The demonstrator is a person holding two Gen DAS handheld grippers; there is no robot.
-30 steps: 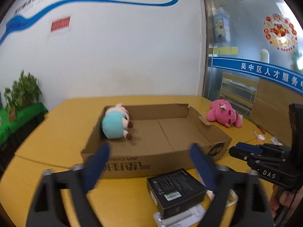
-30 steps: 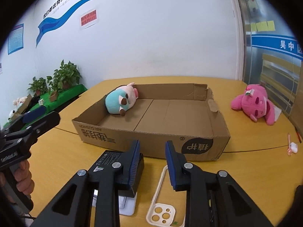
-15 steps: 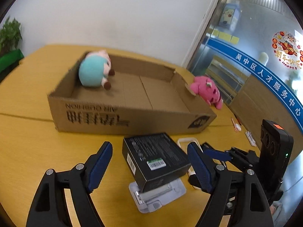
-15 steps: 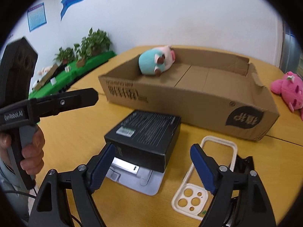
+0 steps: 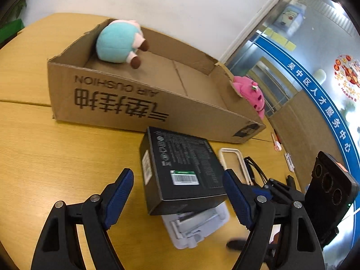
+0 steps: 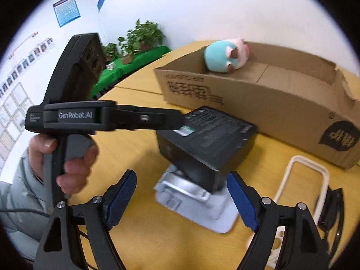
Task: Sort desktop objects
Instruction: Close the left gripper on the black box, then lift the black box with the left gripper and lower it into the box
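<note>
A black carton (image 5: 182, 168) (image 6: 209, 139) lies tilted on a pale grey stand (image 5: 198, 225) (image 6: 195, 200), on the yellow table in front of a shallow cardboard box (image 5: 135, 103) (image 6: 270, 94). My left gripper (image 5: 177, 180) is open, its blue pads either side of the carton's near end and clear of it. From the other side my right gripper (image 6: 181, 177) is open too, straddling the carton's corner and the stand without touching. A teal plush (image 5: 117, 42) (image 6: 225, 56) lies in the cardboard box's far corner. A pink plush (image 5: 249, 92) lies beyond its right end.
A cream phone case (image 5: 234, 159) (image 6: 301, 175) and black glasses (image 6: 333, 207) lie right of the carton. Small pens and bits (image 5: 276, 141) sit near the table's right edge. A person's hand (image 6: 72, 164) holds the left gripper's handle. Potted plants (image 6: 144, 36) stand behind.
Both grippers opened wide, tipped downward and came in low over the black carton, which now fills the space between their fingers. The right gripper's jaws were nearly shut a second ago.
</note>
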